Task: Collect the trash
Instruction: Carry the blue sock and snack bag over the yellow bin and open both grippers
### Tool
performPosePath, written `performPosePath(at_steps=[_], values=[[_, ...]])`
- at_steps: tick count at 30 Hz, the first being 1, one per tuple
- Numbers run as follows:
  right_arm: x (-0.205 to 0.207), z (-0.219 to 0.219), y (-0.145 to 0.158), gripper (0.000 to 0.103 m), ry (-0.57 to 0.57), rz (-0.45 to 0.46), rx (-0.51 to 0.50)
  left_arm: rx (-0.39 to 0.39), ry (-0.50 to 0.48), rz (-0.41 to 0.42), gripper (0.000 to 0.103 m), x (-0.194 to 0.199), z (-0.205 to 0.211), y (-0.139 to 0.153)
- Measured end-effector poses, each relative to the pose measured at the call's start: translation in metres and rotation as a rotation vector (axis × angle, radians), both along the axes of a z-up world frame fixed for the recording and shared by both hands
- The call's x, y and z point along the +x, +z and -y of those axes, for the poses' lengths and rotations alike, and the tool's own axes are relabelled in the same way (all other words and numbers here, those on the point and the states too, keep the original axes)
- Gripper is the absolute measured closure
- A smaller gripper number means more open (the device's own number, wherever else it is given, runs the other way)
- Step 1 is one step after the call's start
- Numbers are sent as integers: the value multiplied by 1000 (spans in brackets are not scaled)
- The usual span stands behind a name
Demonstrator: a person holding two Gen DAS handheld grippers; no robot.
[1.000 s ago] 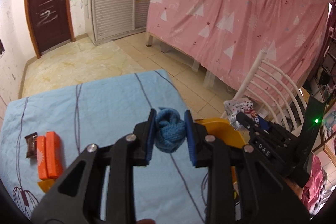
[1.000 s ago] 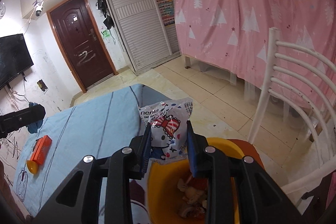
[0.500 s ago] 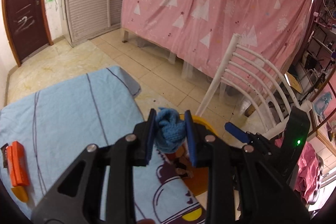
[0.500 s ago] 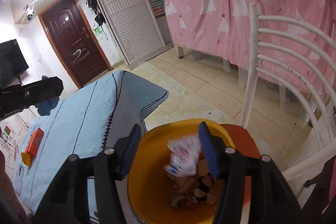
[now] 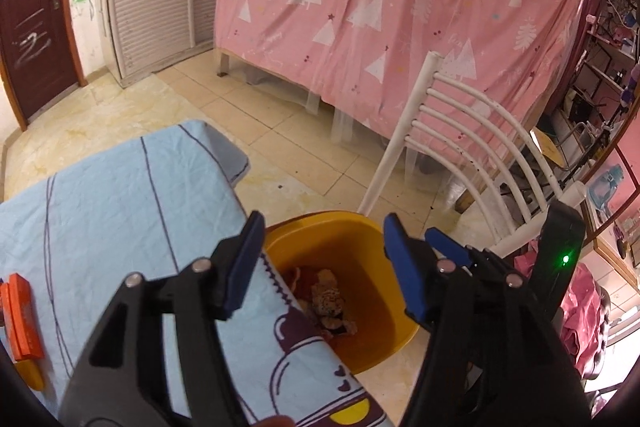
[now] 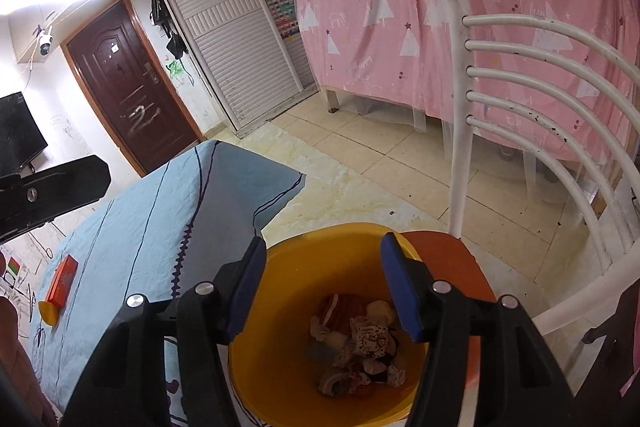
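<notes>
A yellow bin point(image 5: 362, 239) point(image 6: 280, 347) stands beside the table edge, on an orange chair seat point(image 6: 448, 259). Trash lies in its bottom, with a white printed wrapper point(image 6: 370, 337) on top. My left gripper point(image 5: 324, 263) is open and empty above the bin. My right gripper point(image 6: 322, 283) is open and empty above the bin too, and shows in the left wrist view point(image 5: 444, 247). The blue knitted ball does not show clearly in the pile point(image 5: 328, 301).
A table with a light blue cloth point(image 5: 112, 207) point(image 6: 132, 239) holds an orange box point(image 5: 22, 315) point(image 6: 62, 279) and a yellow piece point(image 6: 48, 311). A white chair back point(image 5: 472, 131) point(image 6: 536, 99) rises behind the bin. Pink curtain point(image 5: 380, 7) and tiled floor point(image 5: 280, 123) lie beyond.
My left gripper moved over the bin and opened; the blue knitted ball is gone from its jaws. My right gripper, open half a second ago, let the printed wrapper fall into the bin.
</notes>
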State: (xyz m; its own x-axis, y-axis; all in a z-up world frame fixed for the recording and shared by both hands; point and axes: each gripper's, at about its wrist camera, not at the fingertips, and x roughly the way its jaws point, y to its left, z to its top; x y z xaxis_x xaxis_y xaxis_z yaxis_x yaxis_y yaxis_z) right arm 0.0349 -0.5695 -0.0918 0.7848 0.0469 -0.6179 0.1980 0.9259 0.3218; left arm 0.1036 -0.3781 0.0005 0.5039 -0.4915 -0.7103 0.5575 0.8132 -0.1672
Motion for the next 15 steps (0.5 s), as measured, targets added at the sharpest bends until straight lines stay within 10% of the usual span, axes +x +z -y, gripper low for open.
performPosePath(at_steps=[15], values=[[19, -57, 36, 50, 126, 52, -46, -37, 143, 42, 38, 3, -77, 27]])
